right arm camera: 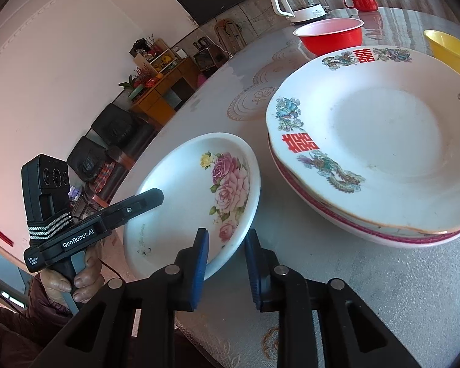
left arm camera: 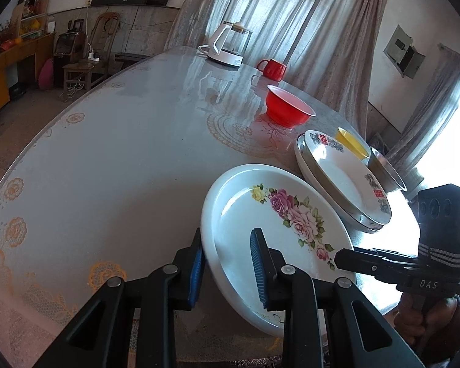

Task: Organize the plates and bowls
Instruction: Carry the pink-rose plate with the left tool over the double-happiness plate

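the rose plate (left arm camera: 279,230) sits at the near edge of the counter (left arm camera: 122,159), tilted, with both tools on its rim. the left gripper (left arm camera: 230,263) straddles the rim at about 7 o'clock of the plate in its own view, fingers (left arm camera: 197,271) spread wider than the rim, one pad just outside it and the other over the well, so it reads as released, not clamped. from the right wrist view the right gripper (right arm camera: 227,263) also straddles the rim, one pad over the plate and one outside it; a gap shows at the outer pad, so it too looks unclenched.

at 1 o'clock of the rose plate lies the stack of dragon plates (right arm camera: 380,141), just beside it. the red bowl (left arm camera: 288,109), yellow bowl (left arm camera: 351,142) and a steel bowl (left arm camera: 386,171) stand beyond.

risks as i judge them: the plate overhangs the counter edge, so a loose or uneven pinch on glazed rim could let it slip and drop. two tools pulling at different rates could twist it free. lifting toward the stack too low could knock its rim against the dragon plates and chip or shove them.
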Tool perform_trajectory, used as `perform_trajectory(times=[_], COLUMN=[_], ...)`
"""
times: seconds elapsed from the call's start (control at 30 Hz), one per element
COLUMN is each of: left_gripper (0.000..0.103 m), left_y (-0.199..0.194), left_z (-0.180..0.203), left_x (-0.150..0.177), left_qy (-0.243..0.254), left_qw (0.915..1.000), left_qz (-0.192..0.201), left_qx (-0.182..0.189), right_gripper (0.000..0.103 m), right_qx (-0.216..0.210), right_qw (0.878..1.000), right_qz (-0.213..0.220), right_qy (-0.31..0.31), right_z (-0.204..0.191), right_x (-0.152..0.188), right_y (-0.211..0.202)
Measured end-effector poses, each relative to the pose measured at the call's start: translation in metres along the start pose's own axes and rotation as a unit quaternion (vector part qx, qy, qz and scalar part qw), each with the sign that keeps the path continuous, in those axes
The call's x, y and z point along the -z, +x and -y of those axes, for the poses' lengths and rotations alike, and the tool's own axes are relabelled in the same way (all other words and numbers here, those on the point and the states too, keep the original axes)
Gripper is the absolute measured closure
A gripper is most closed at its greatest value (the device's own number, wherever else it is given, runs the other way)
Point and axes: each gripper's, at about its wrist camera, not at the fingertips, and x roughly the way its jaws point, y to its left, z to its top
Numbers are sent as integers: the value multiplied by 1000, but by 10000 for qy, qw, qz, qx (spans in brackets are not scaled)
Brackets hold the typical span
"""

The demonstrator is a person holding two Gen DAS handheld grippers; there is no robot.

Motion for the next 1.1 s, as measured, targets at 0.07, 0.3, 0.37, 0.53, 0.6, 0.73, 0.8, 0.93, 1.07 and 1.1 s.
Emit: perform_trajectory(times=[0.07, 0.3, 0.37, 0.53, 0.6, 0.73, 0.8, 0.93, 1.07, 1.1], left_gripper=[75, 75, 75, 75, 75, 75, 75, 75, 75, 75], left_y=[-5, -15, -18, -19, -16, -9, -2, 15, 32, 36], left_z=[1, 9, 13, 28, 34, 53, 62, 82, 100, 103], left_x=[-3, -12, -17, -27, -32, -42, -46, -53, -57, -58], left_qy=[-14, 92, 125, 225, 186, 352, 400, 495, 579, 586], left_qw=[9999, 9992, 9986, 9972, 9965, 9947, 9937, 9919, 9897, 9893], left_qz=[120, 307, 368, 469, 465, 491, 468, 332, 158, 108], left_qx=[81, 250, 351, 531, 662, 838, 938, 1122, 1298, 1334], right_gripper=[80, 83, 83, 83, 83, 83, 83, 83, 83, 83], right_qx=[23, -80, -147, -105, -108, -72, -8, 200, 473, 540], right_qw=[10000, 9994, 9985, 9967, 9957, 9935, 9920, 9879, 9836, 9826], right_qz=[48, 332, 521, 799, 916, 1113, 1219, 1438, 1583, 1604], right_qy=[-75, -96, -70, -30, 49, 239, 338, 550, 729, 761], right_z=[-1, 2, 3, 7, 10, 19, 25, 34, 47, 51], right_x=[0, 2, 1, -2, -2, -4, -2, -2, -6, -6], right_y=[-2, -16, -25, -46, -55, -72, -81, -97, -111, -114])
